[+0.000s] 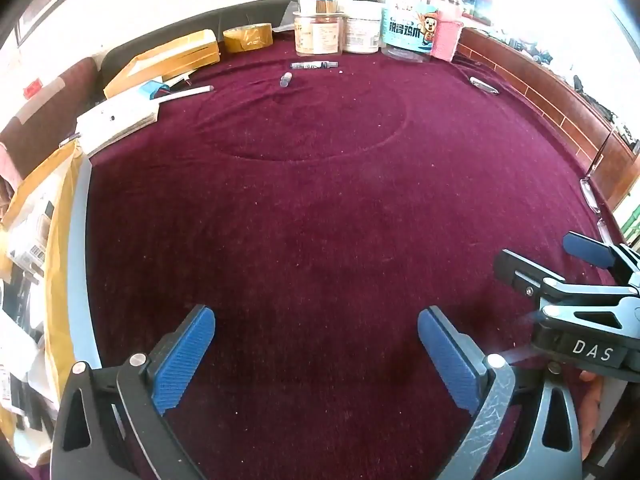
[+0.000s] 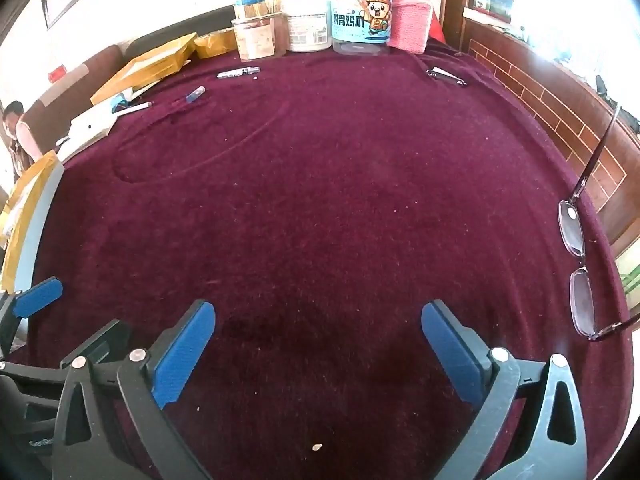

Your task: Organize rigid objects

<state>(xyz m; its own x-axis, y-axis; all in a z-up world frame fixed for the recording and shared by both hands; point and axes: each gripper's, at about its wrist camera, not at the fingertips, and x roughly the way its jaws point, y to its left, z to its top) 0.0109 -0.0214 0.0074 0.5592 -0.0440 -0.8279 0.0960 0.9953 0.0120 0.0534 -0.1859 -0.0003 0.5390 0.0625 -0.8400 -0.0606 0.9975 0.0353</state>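
My left gripper (image 1: 316, 354) hangs open over bare maroon cloth (image 1: 312, 216), nothing between its blue pads. My right gripper (image 2: 318, 354) is open too, over the same cloth (image 2: 320, 208); from the left wrist view it shows at the right edge (image 1: 560, 256). Far across the table lie a dark marker (image 1: 314, 65) (image 2: 238, 73), a small blue-capped tube (image 1: 285, 79) (image 2: 195, 94), a white pen (image 1: 188, 92) (image 2: 132, 109) and a metal clip (image 1: 484, 85) (image 2: 446, 76). Glasses (image 2: 576, 264) rest at the right edge, close to my right gripper.
Jars and tubs (image 1: 320, 34) (image 2: 308, 26), a blue-labelled jar (image 1: 408, 28) (image 2: 362, 20) and a pink knitted holder (image 2: 410, 26) line the far edge. A tape roll (image 1: 248, 37), yellow envelopes (image 1: 168, 60) (image 2: 148, 66) and a white box (image 1: 120, 120) crowd the left. A brick-pattern ledge (image 2: 560, 116) runs along the right. A person (image 2: 18, 132) is at far left.
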